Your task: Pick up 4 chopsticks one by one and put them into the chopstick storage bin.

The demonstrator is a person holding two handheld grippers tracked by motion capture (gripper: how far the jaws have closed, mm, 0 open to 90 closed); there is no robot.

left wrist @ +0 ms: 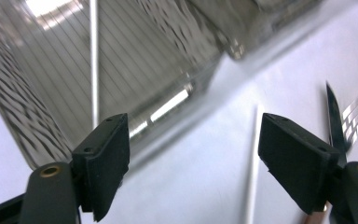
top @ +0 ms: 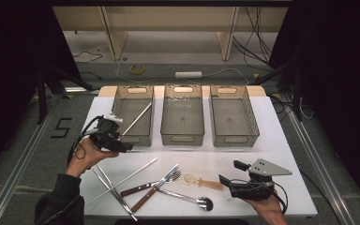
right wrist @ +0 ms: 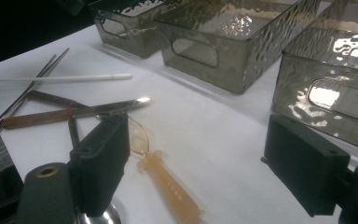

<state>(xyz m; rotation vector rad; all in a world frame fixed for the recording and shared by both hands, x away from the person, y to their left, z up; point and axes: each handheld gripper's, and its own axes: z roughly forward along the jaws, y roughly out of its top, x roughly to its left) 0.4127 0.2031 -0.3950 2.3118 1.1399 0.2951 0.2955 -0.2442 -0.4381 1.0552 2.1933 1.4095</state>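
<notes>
My left gripper (top: 125, 146) hovers open at the front of the left clear bin (top: 132, 138), its jaws empty in the left gripper view (left wrist: 193, 158). Inside that bin a white chopstick (top: 137, 118) (left wrist: 93, 60) lies slanted. A second white chopstick (top: 124, 180) (left wrist: 253, 172) lies on the table among the cutlery. My right gripper (top: 229, 172) (right wrist: 200, 144) rests open at the front right. An amber plastic spoon (top: 204, 182) (right wrist: 168, 186) lies on the table just ahead of it, untouched.
The middle bin (top: 183, 138) and the right bin (top: 234, 139) hold nothing. A wooden-handled knife (top: 152, 190) (right wrist: 74, 113), a fork (top: 168, 178), a metal spoon (top: 194, 200) and metal chopsticks (top: 115, 192) (right wrist: 23, 98) lie crossed at the table's front.
</notes>
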